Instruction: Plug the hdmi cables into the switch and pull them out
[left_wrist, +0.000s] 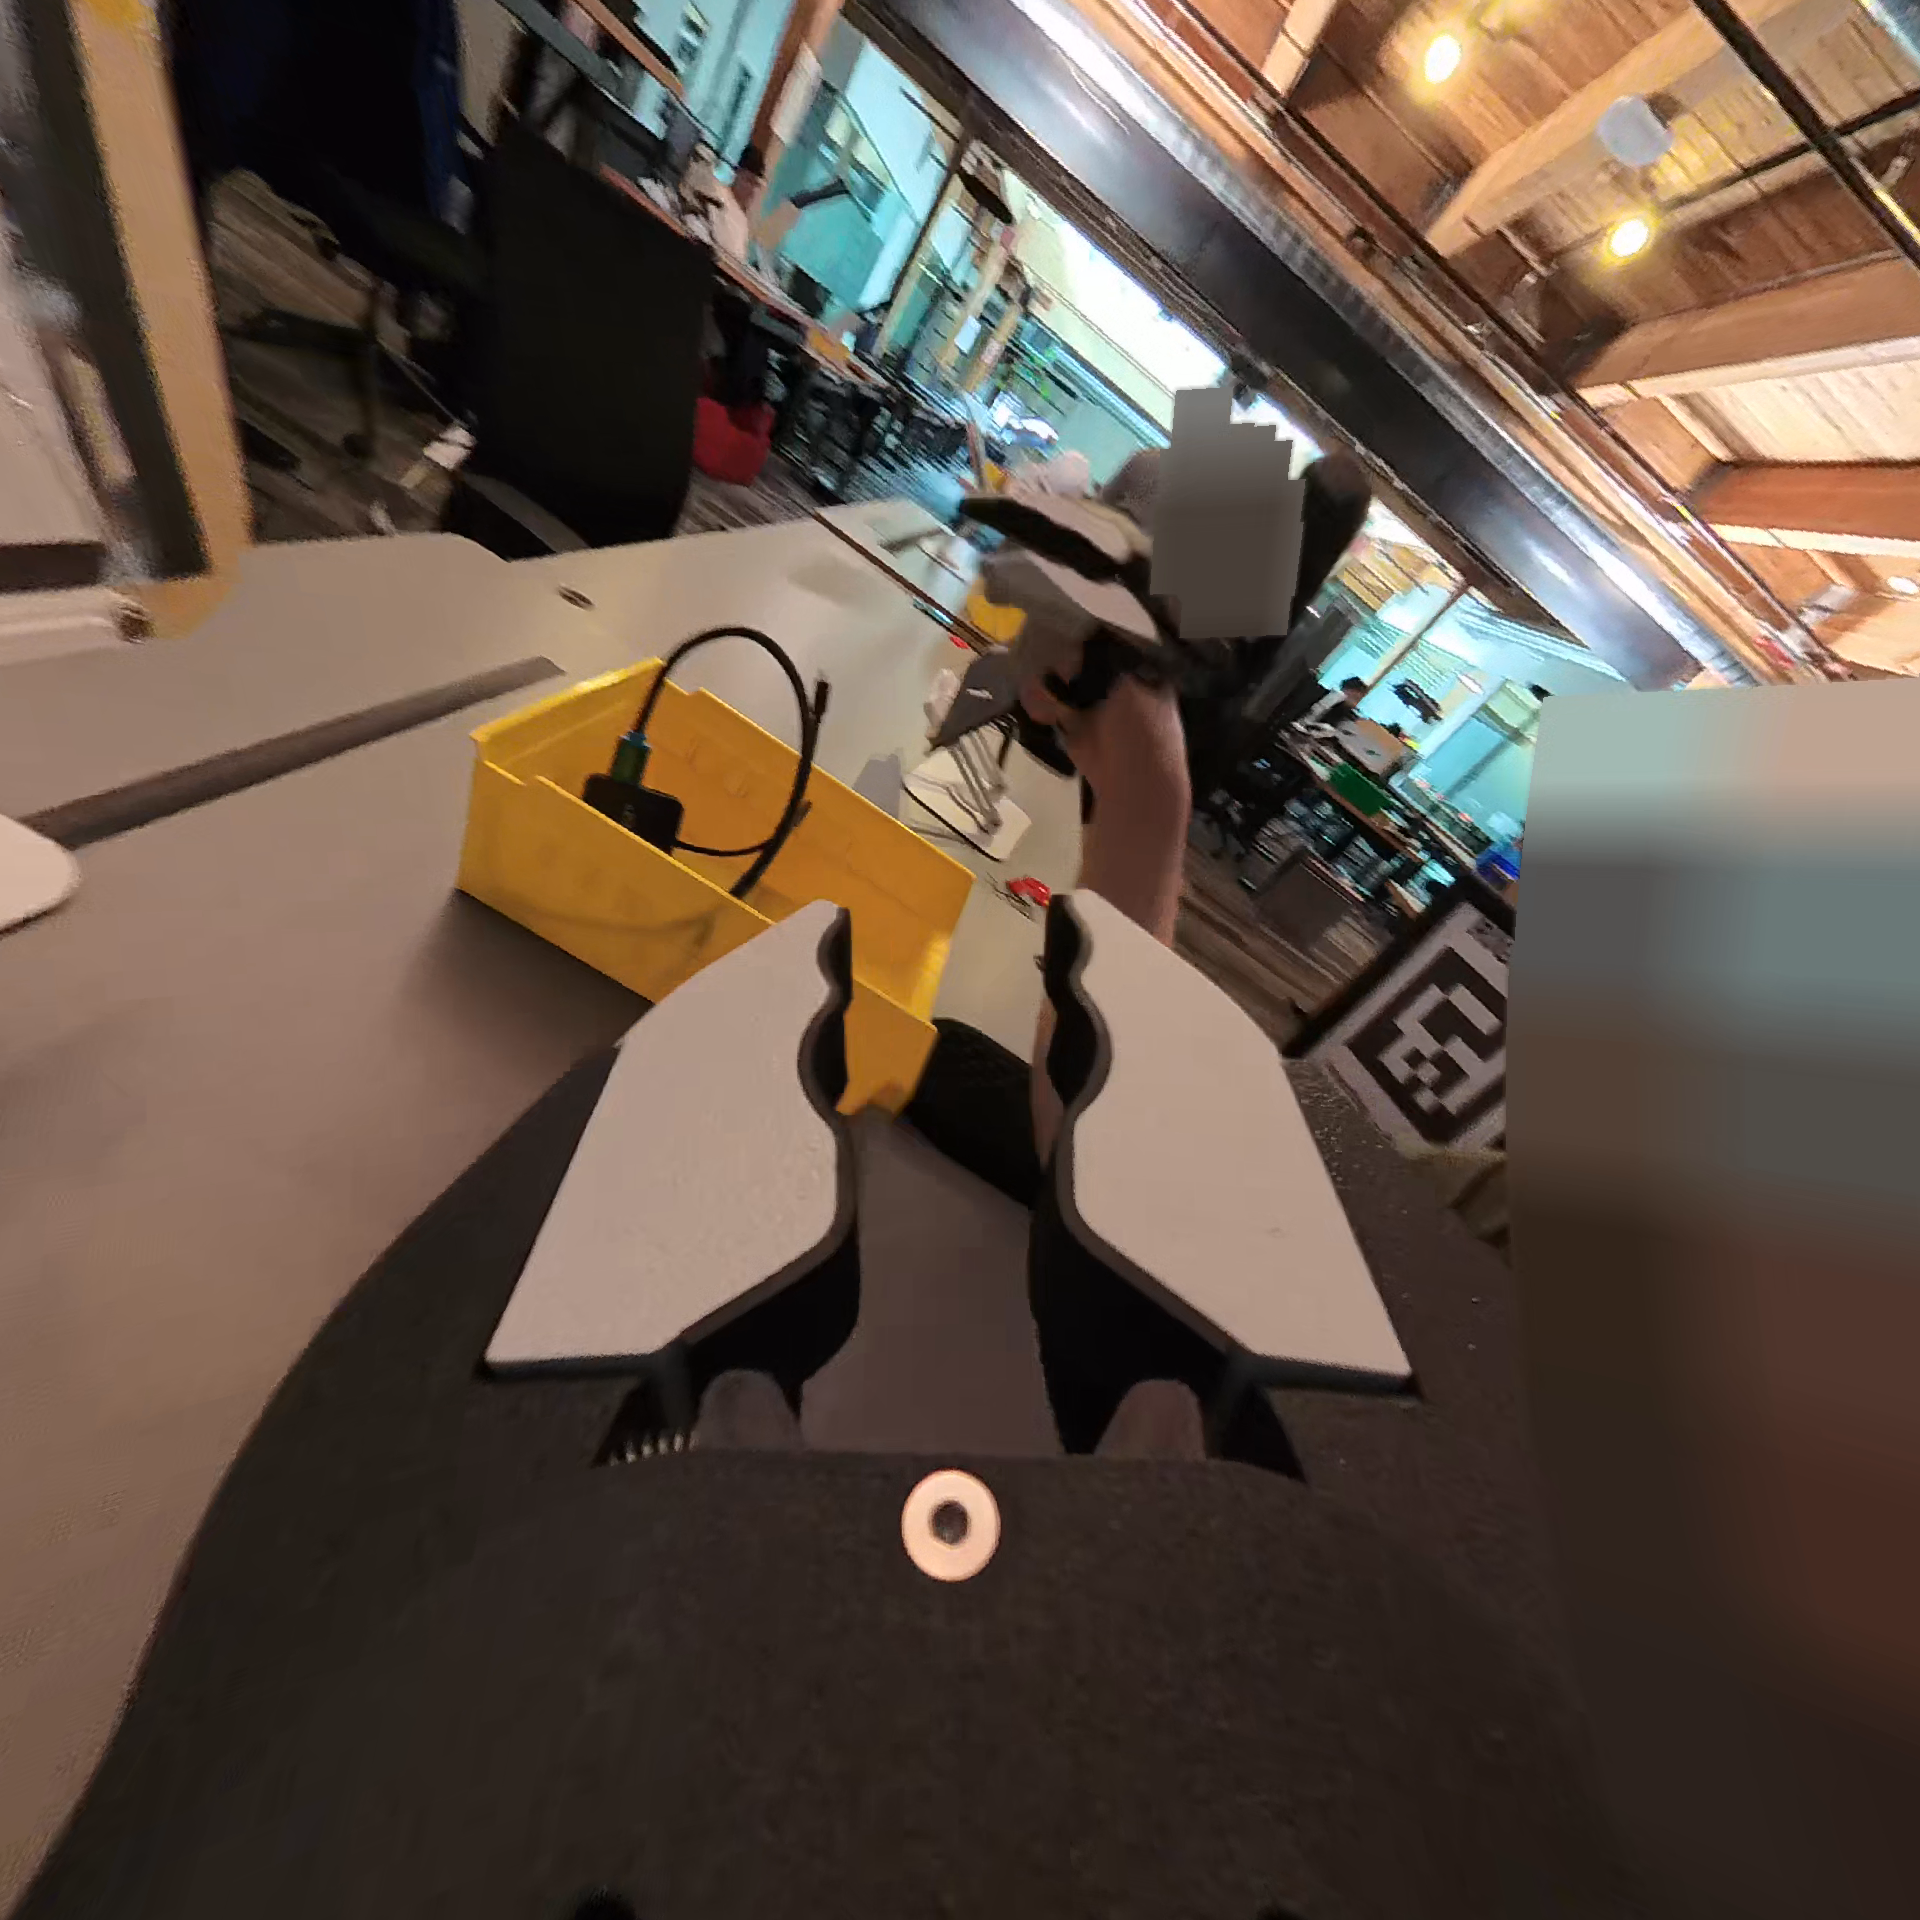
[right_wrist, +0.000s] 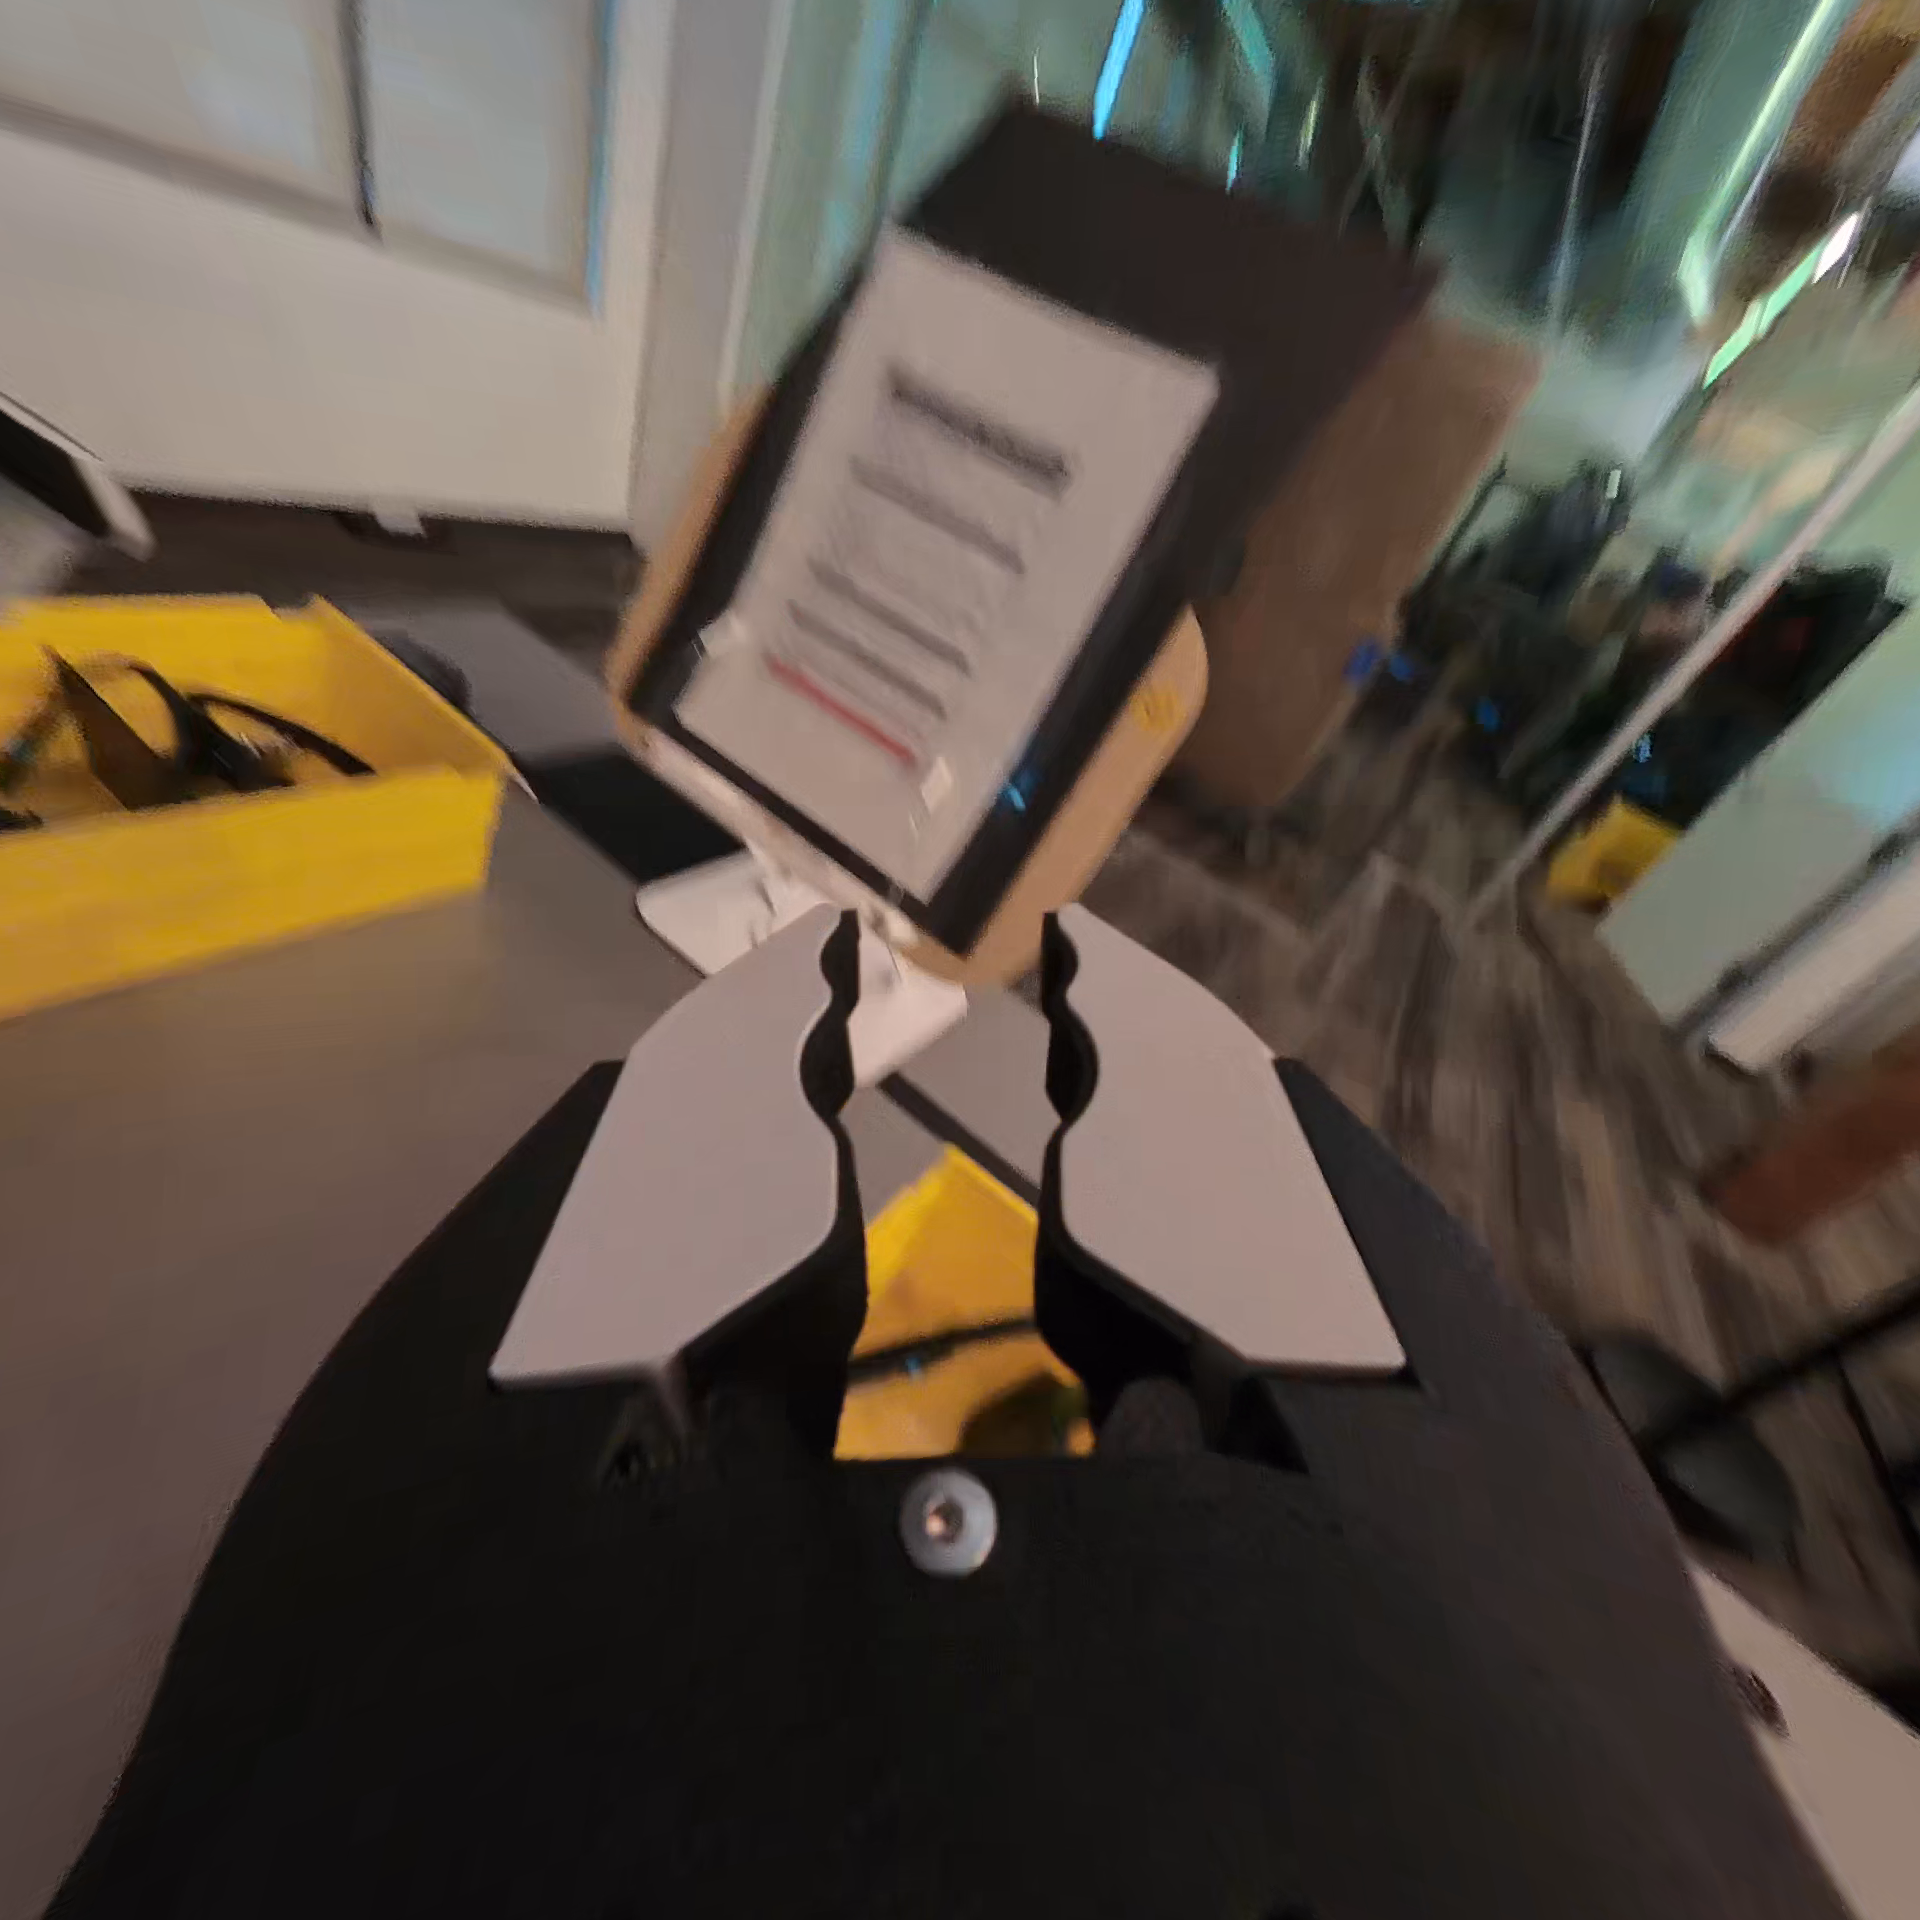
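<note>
In the left wrist view a yellow bin sits on the grey table. Inside it lies a small black switch with a black cable looping up out of it. My left gripper is open and empty, held above the table just in front of the bin. The other gripper shows farther off, held up in a hand. In the blurred right wrist view my right gripper is open and empty, raised above the table. A yellow bin with dark cables lies to its left.
A tablet on a white stand stands just beyond the right gripper's fingertips. A second yellow bin shows below between the right fingers. A black-and-white marker board lies at the table's right. A red item lies past the bin. Tip to tip, the grippers are about 25 cm apart.
</note>
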